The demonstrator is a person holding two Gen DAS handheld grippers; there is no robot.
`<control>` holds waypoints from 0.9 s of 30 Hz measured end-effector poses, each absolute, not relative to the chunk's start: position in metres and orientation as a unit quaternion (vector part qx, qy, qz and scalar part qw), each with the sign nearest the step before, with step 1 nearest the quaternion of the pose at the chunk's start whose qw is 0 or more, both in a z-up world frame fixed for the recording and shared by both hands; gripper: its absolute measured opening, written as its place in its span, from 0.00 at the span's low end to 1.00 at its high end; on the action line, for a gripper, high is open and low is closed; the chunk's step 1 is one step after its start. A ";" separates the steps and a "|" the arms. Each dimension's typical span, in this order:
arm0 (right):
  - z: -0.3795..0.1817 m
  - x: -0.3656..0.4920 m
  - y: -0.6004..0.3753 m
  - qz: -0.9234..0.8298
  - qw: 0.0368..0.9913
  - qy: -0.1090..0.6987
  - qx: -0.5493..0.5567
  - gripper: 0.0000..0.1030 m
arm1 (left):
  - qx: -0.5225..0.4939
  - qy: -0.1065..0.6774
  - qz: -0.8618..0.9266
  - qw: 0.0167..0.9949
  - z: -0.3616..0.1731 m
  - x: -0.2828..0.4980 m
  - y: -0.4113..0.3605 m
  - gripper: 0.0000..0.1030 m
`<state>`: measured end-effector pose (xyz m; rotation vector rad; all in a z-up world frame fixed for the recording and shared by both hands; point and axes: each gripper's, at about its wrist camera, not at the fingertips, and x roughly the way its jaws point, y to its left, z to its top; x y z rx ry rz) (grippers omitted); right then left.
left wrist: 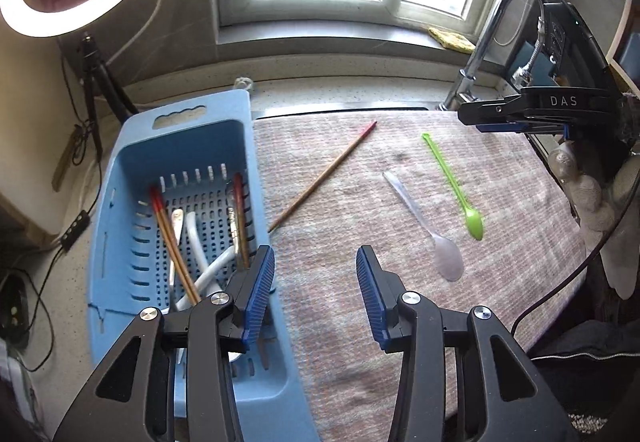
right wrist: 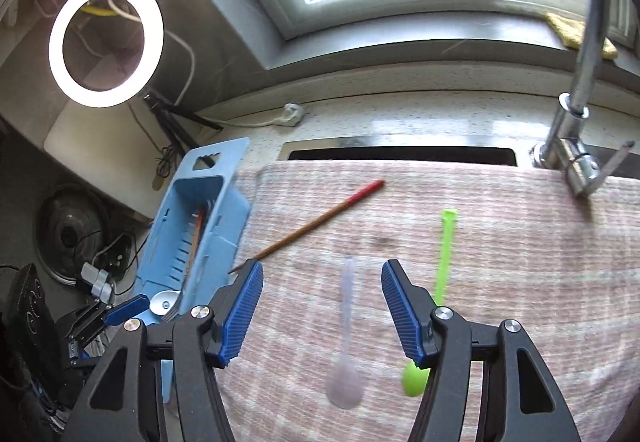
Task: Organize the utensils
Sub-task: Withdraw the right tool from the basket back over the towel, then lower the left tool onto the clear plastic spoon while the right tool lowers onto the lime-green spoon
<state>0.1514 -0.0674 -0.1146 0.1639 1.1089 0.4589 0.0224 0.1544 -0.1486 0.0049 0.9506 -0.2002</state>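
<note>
We hold two grippers over a pinkish cloth point(left wrist: 400, 242) spread beside a blue basket point(left wrist: 120, 177) that sits to the left. The left gripper point(left wrist: 316, 278) hangs at the basket's right rim, jaws apart with nothing between them. The right gripper point(right wrist: 322, 306) has its jaws apart too, and nothing is pressed by the pads.

The relation that matters, we judge: the clear spoon point(right wrist: 346, 342) lies on the cloth directly under the gap of the right gripper's jaws, in line with them. Its long axis runs near to far, bowl toward us, handle pointing away. So the right hand is the nearer one; the left sits off to the spoon's left, by the basket. We reckon the next move is for the right gripper to come down and close across the handle.

Left on the cloth we count three things: one clear spoon, one green spoon point(right wrist: 442, 274) just right of it and roughly parallel, partly behind the right jaw, and one chopstick point(right wrist: 316, 226) with a red end, lying diagonally with its plain tip near the basket.

In the basket we make out three red-tipped chopsticks, some white utensils and one metal one; the pile overlaps, so that count is unsure.
</note>
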 end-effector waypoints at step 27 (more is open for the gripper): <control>-0.199 0.162 -0.113 0.152 0.767 0.610 0.132 0.40 | -0.049 0.539 -0.166 0.824 -0.224 0.088 0.049 0.40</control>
